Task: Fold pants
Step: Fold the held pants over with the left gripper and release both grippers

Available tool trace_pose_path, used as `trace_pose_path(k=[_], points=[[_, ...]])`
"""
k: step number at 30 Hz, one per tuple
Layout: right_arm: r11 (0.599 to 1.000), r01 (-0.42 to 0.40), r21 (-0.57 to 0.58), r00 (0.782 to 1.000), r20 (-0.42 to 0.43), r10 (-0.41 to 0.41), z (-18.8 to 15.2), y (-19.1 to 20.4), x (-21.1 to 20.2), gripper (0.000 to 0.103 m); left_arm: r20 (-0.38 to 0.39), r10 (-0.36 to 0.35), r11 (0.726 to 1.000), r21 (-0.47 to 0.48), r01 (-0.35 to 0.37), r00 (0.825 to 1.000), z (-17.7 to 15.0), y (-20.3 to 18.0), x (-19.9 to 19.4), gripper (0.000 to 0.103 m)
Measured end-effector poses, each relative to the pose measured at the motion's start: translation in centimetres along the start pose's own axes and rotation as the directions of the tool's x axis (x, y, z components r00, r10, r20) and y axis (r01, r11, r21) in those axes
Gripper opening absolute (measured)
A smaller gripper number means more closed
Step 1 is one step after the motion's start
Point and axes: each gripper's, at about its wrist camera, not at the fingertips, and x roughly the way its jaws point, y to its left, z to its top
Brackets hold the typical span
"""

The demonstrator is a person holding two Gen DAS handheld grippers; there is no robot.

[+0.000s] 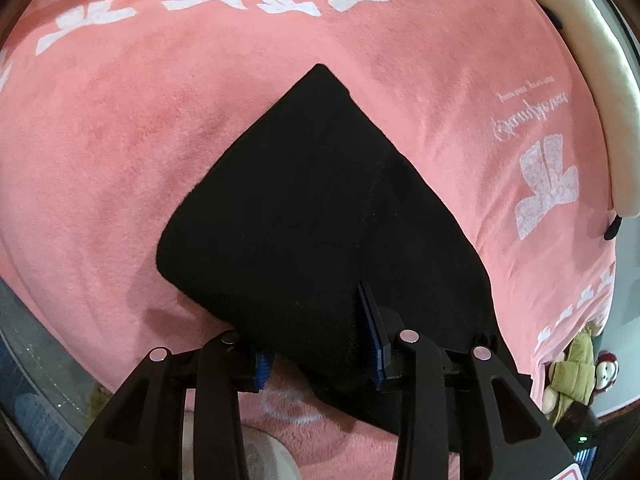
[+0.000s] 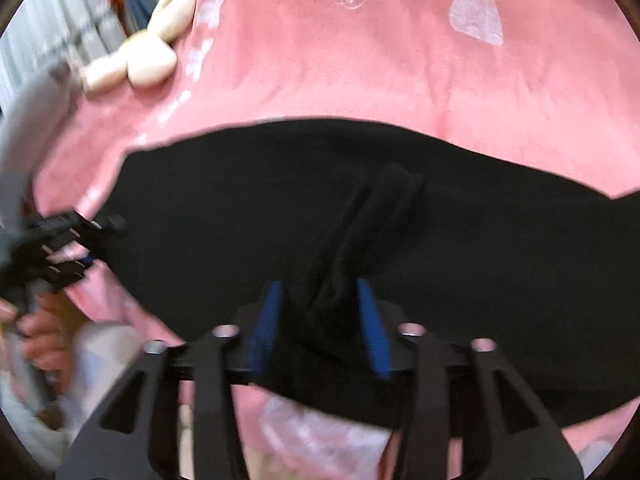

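Black pants (image 1: 304, 208) lie folded on a pink blanket (image 1: 120, 140). In the left wrist view my left gripper (image 1: 316, 332) straddles the near edge of the pants, jaws wide apart, and the cloth covers most of the left blue pad (image 1: 264, 368). In the right wrist view the pants (image 2: 240, 208) spread wide, with a raised bunched ridge (image 2: 380, 216) running into my right gripper (image 2: 320, 320). Its blue pads (image 2: 370, 320) stand apart on either side of the ridge. My left gripper (image 2: 96, 236) shows at the pants' left edge, blurred.
A cream plush toy (image 1: 592, 80) lies along the blanket's right edge and shows in the right wrist view (image 2: 152, 52) at upper left. Small stuffed toys (image 1: 576, 372) sit beyond the blanket's lower right. White bow prints (image 1: 548, 188) mark the blanket.
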Motion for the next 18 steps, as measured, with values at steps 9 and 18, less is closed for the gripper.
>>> trace_pose_path(k=[9, 18], points=[[0.972, 0.233, 0.033, 0.968, 0.088, -0.235, -2.5, -5.2, -6.5, 0.065, 0.058, 0.005, 1.0, 0.024, -0.006, 0.998, 0.1, -2.0, -1.2, 0.019], [0.947, 0.26, 0.191, 0.948, 0.137, -0.288, -5.0, -11.9, -10.9, 0.07, 0.093, -0.112, 0.922, 0.38, 0.069, 0.989, -4.3, -17.2, -5.9, 0.019]])
